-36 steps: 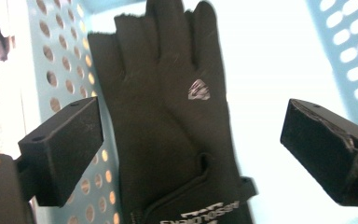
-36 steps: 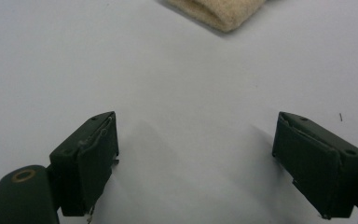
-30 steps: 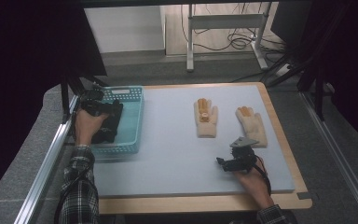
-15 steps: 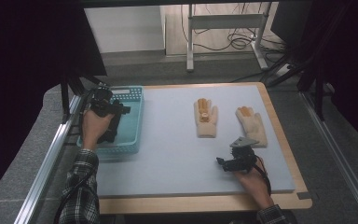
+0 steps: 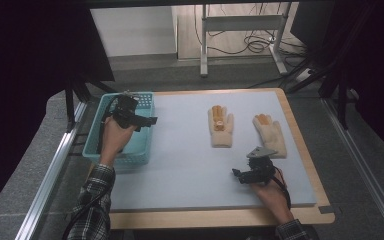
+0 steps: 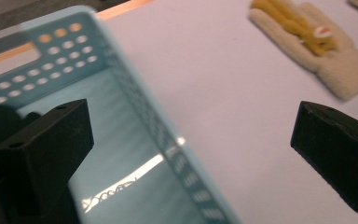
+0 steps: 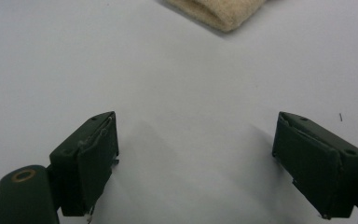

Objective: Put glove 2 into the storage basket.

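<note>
At the left of the table, in the high view, a light blue perforated basket (image 5: 130, 159) sits on the pale mat (image 5: 190, 165), and the left gripper (image 5: 147, 121) is held above the basket's right side, its black jaws pointing out over the mat toward the gloves. The left gripper view shows those jaws spread wide with nothing between them: one jaw hangs over the basket's smooth blue floor, the other over the mat, and the basket's right wall (image 6: 168, 140) runs diagonally between the two. Farther right, near the middle of the table's far half, lies a cream glove (image 5: 221, 127) with yellow-orange fingers and a small patch on its palm; the same glove shows at the top right of the left gripper view (image 6: 317, 46). Just to its right, apart from it, lies a second cream glove (image 5: 270, 134), near the wooden right edge of the table. In front of that second glove, the right gripper (image 5: 239, 175) rests low over the mat, held from below by the person's hand, its jaws aimed left. The right gripper view shows its jaws wide apart and empty over bare mat, with the cuff end of a cream glove (image 7: 219, 14) at the top edge.
</note>
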Motion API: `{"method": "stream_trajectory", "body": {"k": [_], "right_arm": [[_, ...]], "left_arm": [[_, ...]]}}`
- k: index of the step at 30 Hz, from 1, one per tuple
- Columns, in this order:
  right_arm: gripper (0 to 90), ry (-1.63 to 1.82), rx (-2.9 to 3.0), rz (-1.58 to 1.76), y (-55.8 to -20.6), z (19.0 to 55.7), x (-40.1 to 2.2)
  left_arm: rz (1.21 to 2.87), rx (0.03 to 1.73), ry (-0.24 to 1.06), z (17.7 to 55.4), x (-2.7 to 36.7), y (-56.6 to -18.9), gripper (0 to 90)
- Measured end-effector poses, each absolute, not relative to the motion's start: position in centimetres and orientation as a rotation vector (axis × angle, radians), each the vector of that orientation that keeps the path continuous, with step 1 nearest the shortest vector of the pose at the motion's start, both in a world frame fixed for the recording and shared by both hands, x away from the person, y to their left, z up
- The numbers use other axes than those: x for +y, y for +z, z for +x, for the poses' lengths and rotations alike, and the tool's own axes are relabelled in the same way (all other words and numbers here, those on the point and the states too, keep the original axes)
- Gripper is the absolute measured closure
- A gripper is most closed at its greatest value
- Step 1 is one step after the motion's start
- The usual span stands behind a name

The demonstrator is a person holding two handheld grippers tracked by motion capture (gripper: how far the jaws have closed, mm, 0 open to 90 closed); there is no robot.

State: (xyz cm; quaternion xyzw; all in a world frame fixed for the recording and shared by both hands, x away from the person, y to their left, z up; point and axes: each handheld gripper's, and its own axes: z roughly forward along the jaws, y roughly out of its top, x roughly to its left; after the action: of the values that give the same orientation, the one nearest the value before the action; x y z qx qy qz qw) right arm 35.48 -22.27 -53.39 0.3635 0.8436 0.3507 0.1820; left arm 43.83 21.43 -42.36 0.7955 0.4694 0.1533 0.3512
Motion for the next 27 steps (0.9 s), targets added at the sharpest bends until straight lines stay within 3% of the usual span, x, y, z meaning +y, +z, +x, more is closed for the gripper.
{"method": "stream_trajectory", "body": {"k": [16, 27], "right_arm": [[14.2, 0.989, 2.382, 1.026, -53.4, 35.5, -22.3], [14.3, 0.99, 2.382, 1.026, -53.4, 35.5, -22.3]], "left_arm": [[2.124, 0.983, 0.34, 40.8, 14.2, -43.8, 0.0], [2.145, 0.871, 0.3, 37.2, 10.9, -47.3, 0.0]]}}
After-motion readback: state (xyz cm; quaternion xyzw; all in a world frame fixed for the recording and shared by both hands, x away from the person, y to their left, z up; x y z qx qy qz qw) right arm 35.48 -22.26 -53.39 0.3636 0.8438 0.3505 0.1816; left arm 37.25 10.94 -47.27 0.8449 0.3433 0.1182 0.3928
